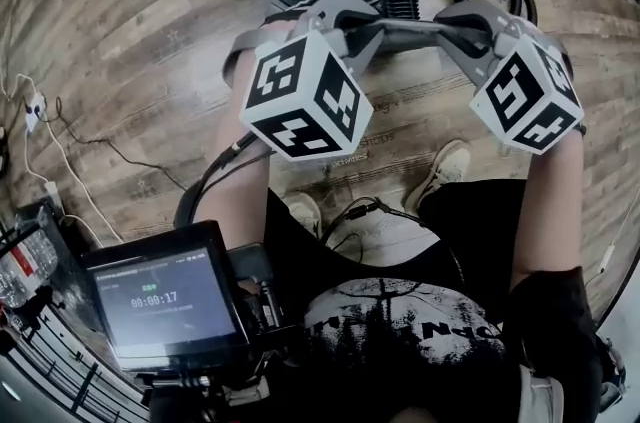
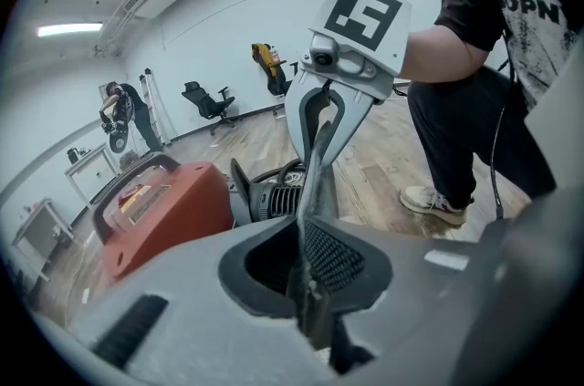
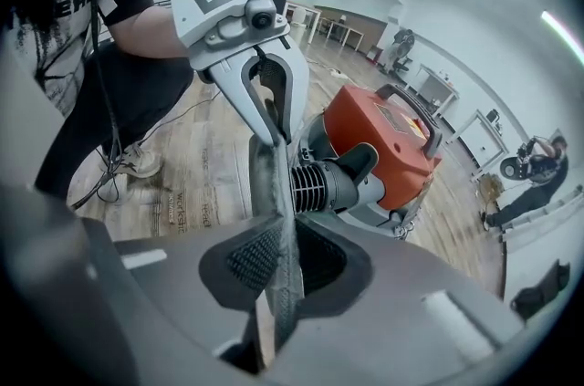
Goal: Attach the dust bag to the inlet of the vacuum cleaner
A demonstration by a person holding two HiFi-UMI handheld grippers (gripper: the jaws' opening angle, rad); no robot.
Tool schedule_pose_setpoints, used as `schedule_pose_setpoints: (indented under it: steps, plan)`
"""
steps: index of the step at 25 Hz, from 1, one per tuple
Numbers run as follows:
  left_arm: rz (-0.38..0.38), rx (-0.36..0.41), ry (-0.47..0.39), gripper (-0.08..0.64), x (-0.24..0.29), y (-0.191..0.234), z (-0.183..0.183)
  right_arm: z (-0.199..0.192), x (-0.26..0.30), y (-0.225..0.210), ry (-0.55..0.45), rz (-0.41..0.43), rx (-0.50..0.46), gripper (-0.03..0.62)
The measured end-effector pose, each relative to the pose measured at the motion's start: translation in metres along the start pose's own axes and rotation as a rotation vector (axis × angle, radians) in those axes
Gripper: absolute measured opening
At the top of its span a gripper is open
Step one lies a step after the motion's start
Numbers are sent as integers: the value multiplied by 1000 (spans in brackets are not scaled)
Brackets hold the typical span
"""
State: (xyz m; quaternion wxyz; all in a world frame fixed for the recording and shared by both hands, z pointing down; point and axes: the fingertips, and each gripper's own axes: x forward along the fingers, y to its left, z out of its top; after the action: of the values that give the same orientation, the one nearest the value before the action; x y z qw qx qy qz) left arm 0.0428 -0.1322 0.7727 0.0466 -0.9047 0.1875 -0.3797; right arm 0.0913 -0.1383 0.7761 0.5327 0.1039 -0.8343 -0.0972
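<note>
Spanning two grippers, one grey dust bag (image 1: 420,26) hangs stretched near the ribbed inlet (image 3: 319,183) of one orange vacuum cleaner (image 3: 383,133). Left gripper (image 2: 306,279): jaws nearly together, pinching one bag end. Right gripper (image 3: 278,279): likewise clamped on the other end.

wood plank floor (image 1: 120,31), pale walls (image 2: 219,19), ceiling strip light (image 2: 71,30), black office chair (image 2: 206,99), white tables by the far wall (image 3: 333,28), loose cables on the floor (image 1: 95,142)
</note>
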Motion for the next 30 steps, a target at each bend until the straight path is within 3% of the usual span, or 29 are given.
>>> schedule_pose_setpoints:
  steps: [9,15,22,27,30]
  plan:
    - [-32,-47,4,29,-2,-8,-18,21,0,-5,12,-87,-111,37]
    - [-27,-90,30,29,1,-6,-26,31,-2,-5,-6,-85,-152,37]
    - [-18,-55,16,41,4,-3,-25,35,-7,-6,-24,-78,-152,37]
    - [-52,-57,2,130,12,-9,-23,34,-8,-7,-46,-66,-146,37]
    - [-46,-42,-2,58,12,-6,-19,32,-8,-7,-59,-54,-138,35]
